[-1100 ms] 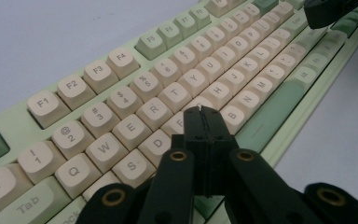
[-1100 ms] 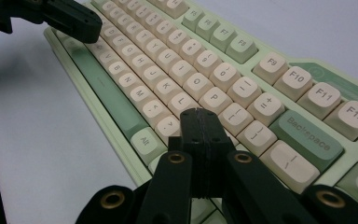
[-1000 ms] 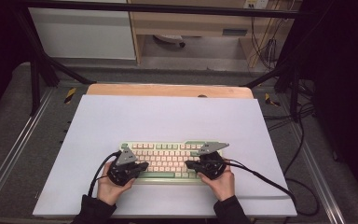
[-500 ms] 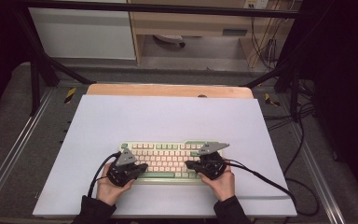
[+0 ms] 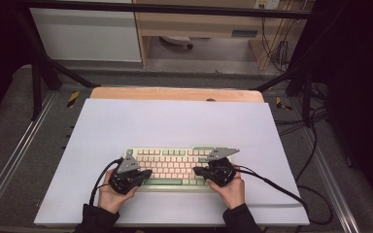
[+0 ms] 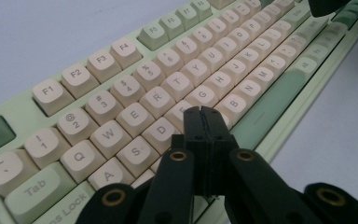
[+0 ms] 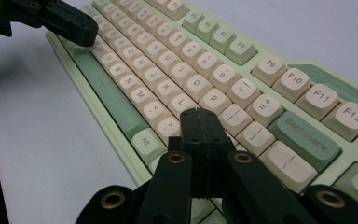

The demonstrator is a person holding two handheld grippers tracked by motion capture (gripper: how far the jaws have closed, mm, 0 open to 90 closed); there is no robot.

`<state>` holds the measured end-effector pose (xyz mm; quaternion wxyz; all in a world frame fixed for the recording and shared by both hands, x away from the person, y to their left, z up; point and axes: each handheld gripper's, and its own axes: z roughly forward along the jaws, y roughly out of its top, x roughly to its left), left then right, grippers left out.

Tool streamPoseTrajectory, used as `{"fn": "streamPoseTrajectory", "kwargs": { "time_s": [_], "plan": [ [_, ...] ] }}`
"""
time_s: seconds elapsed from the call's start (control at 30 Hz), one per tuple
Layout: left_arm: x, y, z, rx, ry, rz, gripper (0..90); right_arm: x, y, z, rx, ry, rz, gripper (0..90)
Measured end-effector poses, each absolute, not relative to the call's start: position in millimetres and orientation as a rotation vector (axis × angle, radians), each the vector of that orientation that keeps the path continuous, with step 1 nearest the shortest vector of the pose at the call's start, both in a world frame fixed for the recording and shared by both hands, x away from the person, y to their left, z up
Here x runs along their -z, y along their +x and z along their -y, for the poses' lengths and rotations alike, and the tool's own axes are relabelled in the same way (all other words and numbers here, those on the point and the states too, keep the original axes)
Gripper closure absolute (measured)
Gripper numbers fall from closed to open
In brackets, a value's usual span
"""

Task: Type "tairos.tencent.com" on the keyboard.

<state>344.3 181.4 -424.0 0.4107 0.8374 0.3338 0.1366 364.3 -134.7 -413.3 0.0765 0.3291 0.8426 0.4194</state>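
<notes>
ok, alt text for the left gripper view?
Shut black left gripper poised over the left half of a pale green keyboard with cream keys, tips above the home row near F and G. The keyboard runs diagonally across a white table.

Both forearms come in from the bottom edge, in dark sleeves. The left hand (image 5: 110, 193) holds the left gripper (image 5: 143, 173), whose tip points to the right, toward the other one. The right hand (image 5: 231, 188) holds the right gripper (image 5: 198, 171), pointing left. On both grippers the two black jaws are pressed together, with nothing between them.
</notes>
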Motion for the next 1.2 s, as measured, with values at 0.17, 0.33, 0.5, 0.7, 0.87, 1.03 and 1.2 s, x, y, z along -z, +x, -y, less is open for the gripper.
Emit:
{"fn": "streamPoseTrajectory", "kwargs": {
  "time_s": [0.17,0.33,0.5,0.7,0.87,1.03,1.2],
  "plan": [
    [420,343,-192,-0.350,2.090,-0.852,90.0,412,364,135,-1.261,0.988,-2.519,90.0],
    [420,341,-197,-0.345,2.092,-0.855,90.0,410,365,135,-1.274,0.998,-2.511,90.0],
    [420,340,-200,-0.347,2.097,-0.857,90.0,408,367,133,-1.295,1.001,-2.496,90.0],
    [421,339,-206,-0.350,2.098,-0.859,90.0,404,368,124,-1.301,0.991,-2.493,90.0],
    [420,337,-216,-0.355,2.078,-0.871,90.0,405,370,116,-1.289,0.992,-2.498,90.0],
    [420,336,-221,-0.359,2.074,-0.880,90.0,407,375,106,-1.276,0.991,-2.502,90.0],
    [421,336,-224,-0.357,2.074,-0.885,90.0,413,381,92,-1.265,0.993,-2.511,90.0]
  ]
}}
